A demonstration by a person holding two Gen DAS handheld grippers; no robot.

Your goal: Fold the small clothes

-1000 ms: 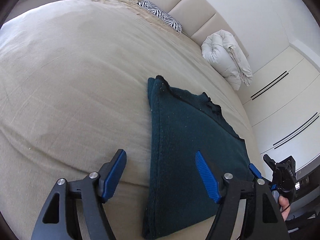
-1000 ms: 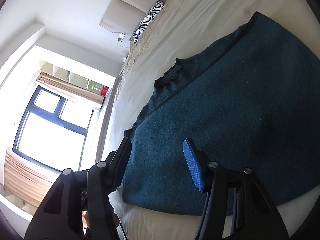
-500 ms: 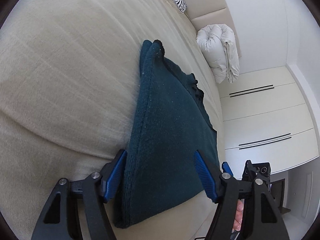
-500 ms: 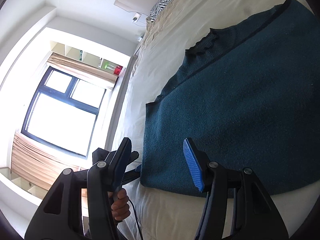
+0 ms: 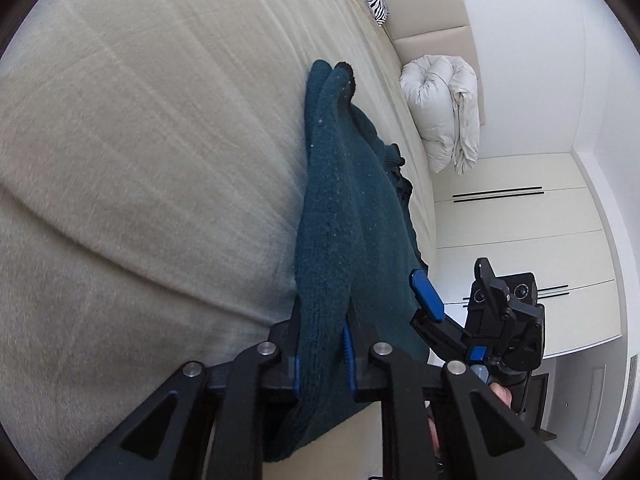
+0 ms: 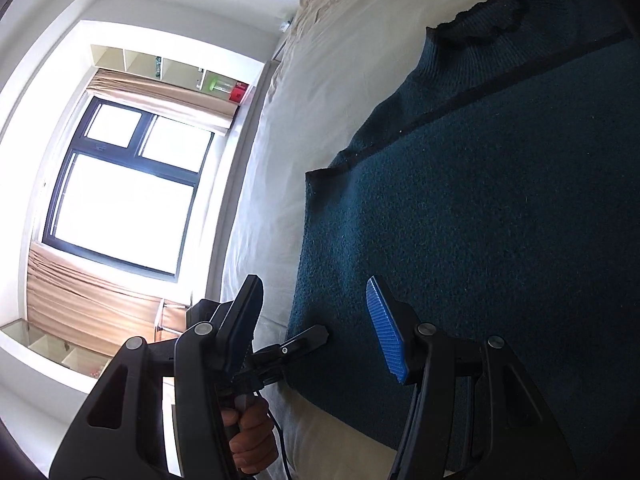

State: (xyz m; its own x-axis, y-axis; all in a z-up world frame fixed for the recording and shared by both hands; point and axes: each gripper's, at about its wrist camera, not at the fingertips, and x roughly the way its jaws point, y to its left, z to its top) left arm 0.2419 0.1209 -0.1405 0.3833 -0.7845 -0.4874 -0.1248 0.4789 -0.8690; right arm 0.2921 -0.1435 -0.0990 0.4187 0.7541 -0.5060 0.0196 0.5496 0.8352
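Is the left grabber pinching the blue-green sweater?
Touching. The left wrist view shows the left gripper shut on the sweater, its edge squeezed between both blue pads.

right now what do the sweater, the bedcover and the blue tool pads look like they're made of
Sweater: dark teal knit, likely wool or a blend; fuzzy, pilled nap, ribbed collar, matte.
Bedcover: beige woven fabric, maybe cotton or linen; fine weave lines, soft creases, matte.
Pads: blue ridged rubber or plastic, judging by the fine grooves and slight sheen, on black, probably plastic fingers. The left tool pinches the sweater's edge.
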